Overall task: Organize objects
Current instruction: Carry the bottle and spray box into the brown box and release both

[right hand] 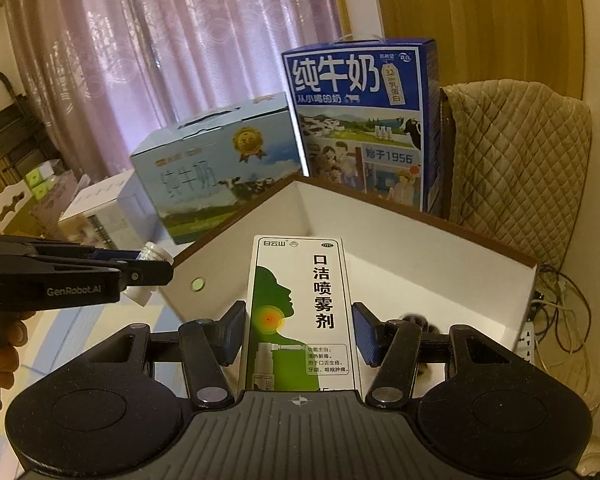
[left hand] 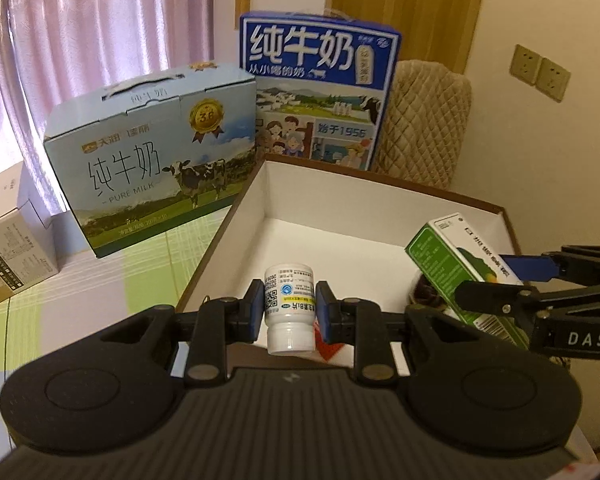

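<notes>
My left gripper (left hand: 287, 312) is shut on a small white pill bottle (left hand: 289, 308), held upside down with its cap toward the camera, over the near edge of an open white box with a brown rim (left hand: 236, 204). My right gripper (right hand: 300, 330) is shut on a green and white spray carton (right hand: 300, 312), also above that box (right hand: 420, 240). The carton (left hand: 456, 264) and the right gripper (left hand: 512, 280) show at the right of the left wrist view. In the right wrist view the left gripper (right hand: 140, 268) holds the bottle (right hand: 150, 256) at the left. A dark furry thing (right hand: 418, 320) lies in the box.
Behind the box stand a light blue milk carton case (left hand: 148, 160) and a tall dark blue milk case (left hand: 320, 88). A quilted beige cover (right hand: 520, 160) is at the right, a white carton (left hand: 12, 256) at the left. Cables and a power strip (right hand: 548, 320) lie to the right. Curtains hang behind.
</notes>
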